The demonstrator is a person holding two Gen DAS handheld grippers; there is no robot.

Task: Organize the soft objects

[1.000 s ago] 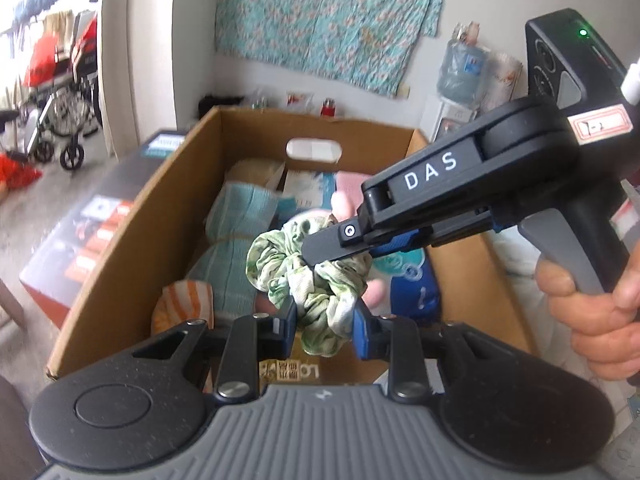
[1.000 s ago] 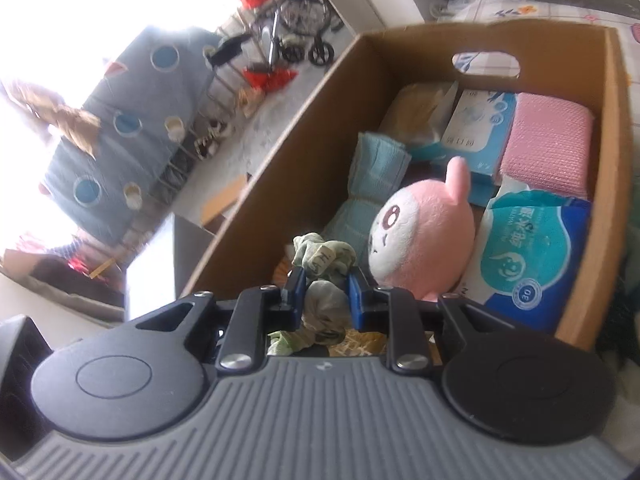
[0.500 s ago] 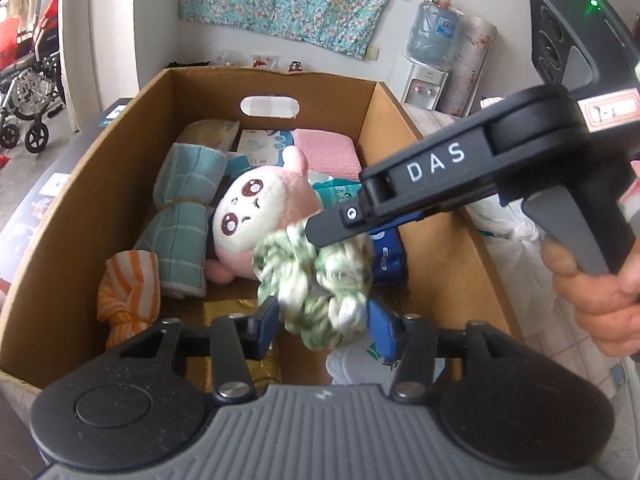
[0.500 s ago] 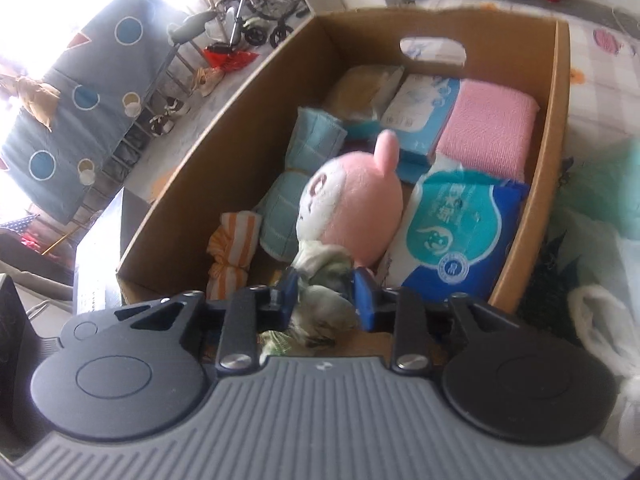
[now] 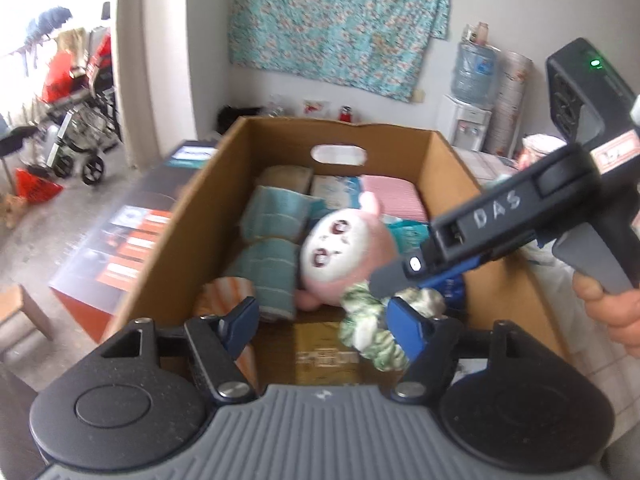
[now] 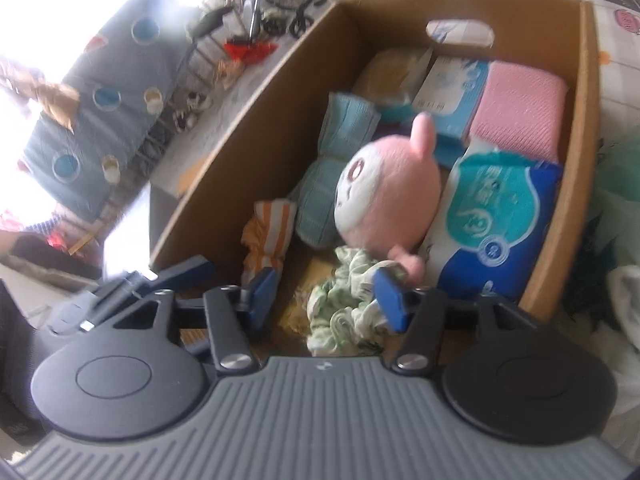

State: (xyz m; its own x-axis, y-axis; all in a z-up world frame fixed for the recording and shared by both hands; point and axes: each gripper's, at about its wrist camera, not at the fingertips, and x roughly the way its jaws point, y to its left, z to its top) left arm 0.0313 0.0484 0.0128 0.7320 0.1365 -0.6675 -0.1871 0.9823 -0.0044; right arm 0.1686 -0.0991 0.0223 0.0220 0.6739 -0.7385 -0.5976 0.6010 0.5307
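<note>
Scrunchie [image 6: 352, 304] loose over box [image 6: 240, 148] | both tongs spread | blue pack [image 6: 500, 216] clear only in right view

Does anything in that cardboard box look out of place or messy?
Mostly tidy. The green-and-white fabric scrunchie lies crumpled at the near end of the cardboard box, and the pink plush toy lies tipped on its side.

Matt brown cardboard box [image 6: 256, 128], plain and unglossed. Fuzzy pink plush toy [image 6: 392, 196] mid-frame, crinkled green-white cloth scrunchie [image 6: 344, 304] below it, glossy blue plastic pack [image 6: 500, 216] at right, ribbed teal towels [image 5: 276, 240].
</note>
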